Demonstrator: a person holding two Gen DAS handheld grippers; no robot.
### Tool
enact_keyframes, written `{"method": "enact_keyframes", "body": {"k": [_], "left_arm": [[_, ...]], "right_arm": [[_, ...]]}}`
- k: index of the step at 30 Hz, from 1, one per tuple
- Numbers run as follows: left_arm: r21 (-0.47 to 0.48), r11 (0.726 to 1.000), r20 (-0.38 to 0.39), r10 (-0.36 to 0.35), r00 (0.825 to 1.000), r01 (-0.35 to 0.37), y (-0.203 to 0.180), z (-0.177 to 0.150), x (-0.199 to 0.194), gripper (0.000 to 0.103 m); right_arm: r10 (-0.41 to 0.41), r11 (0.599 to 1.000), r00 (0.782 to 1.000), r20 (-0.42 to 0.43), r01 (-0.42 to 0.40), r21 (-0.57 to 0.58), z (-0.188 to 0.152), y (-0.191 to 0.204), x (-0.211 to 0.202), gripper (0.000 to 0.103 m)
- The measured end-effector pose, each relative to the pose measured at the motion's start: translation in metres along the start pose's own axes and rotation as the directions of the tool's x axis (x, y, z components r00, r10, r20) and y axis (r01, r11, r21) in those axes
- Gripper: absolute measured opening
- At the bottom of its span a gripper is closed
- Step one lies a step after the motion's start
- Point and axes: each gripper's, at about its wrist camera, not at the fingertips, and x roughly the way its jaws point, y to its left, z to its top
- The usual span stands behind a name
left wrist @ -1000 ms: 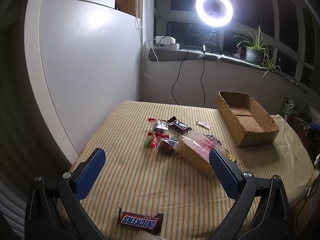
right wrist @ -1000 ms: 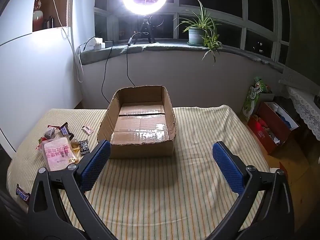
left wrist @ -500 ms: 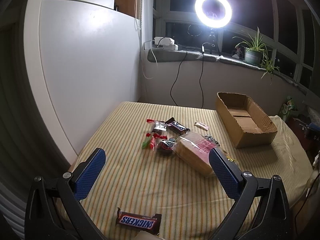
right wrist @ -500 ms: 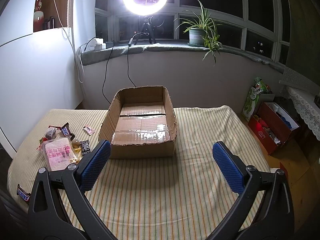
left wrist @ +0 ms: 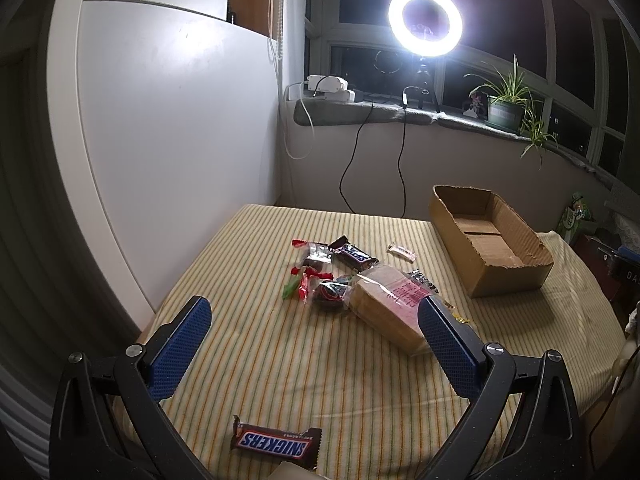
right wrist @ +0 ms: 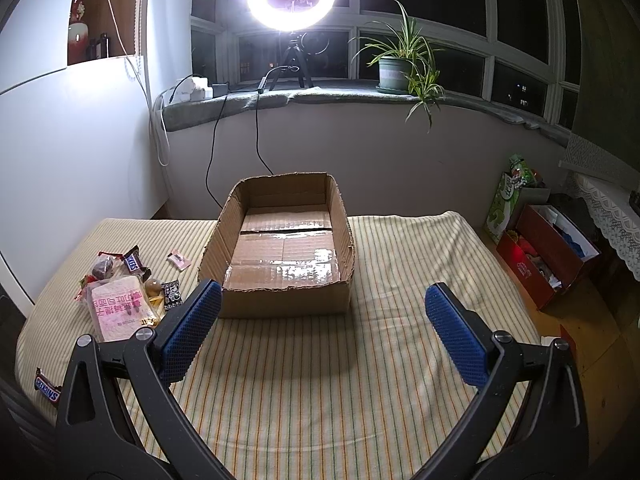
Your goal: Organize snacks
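Snacks lay in a loose heap (left wrist: 352,280) on the left part of the striped desk (left wrist: 280,360), just left of the open cardboard box (right wrist: 280,248), which stood empty with its taped floor bare. That layout suited a sort into the box: goods to one side, container to the other, one claw facing each. The left claw (left wrist: 316,344) hovered above the near side of the heap with its jaws wide apart and nothing between them, probably lining up a first pick. The right claw (right wrist: 322,330) hung before the box's near wall, jaws likewise spread and empty, as if waiting its turn.

A lone Snickers bar (left wrist: 276,444) lay apart at the near edge of the desk, below the left claw. The bagged sliced bread (left wrist: 388,312) with its pink label sat largest in the heap; the claw's right finger cut off its near end. A second Snickers (left wrist: 354,256) and a small pale sachet (left wrist: 402,251) lay on the far side. The red-and-clear wrappers (left wrist: 310,270) overlapped, and their contents were too small to name. Whatever lay under the bread stayed hidden.
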Motion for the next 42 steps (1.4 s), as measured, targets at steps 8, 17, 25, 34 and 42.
{"method": "enact_keyframes", "body": {"k": [8,17,25,34,42], "left_arm": [[0.002,1.000,0.002,-0.003,1.000,0.003,-0.0026,0.0004,-0.0016,0.102],[0.004,1.000,0.005,-0.007,1.000,0.007,-0.0041,0.0030,-0.0041,0.102],[0.005,1.000,0.004,-0.009,1.000,0.009,-0.0044,0.0034,-0.0044,0.102],[0.006,1.000,0.003,-0.012,1.000,0.012,-0.0053,0.0030,-0.0038,0.102],[0.007,1.000,0.003,-0.012,1.000,0.012,-0.0057,0.0031,-0.0036,0.102]], "right_arm": [[0.002,1.000,1.000,0.000,-0.002,-0.003,0.0022,0.0077,-0.0026,0.103],[0.002,1.000,1.000,0.001,-0.002,-0.004,0.0031,0.0080,-0.0034,0.103],[0.003,1.000,1.000,0.002,-0.003,-0.005,0.0031,0.0079,-0.0037,0.103],[0.003,1.000,1.000,0.002,-0.003,-0.006,0.0018,0.0080,-0.0027,0.103],[0.005,1.000,1.000,0.000,-0.005,-0.006,0.0025,0.0093,-0.0039,0.103]]}}
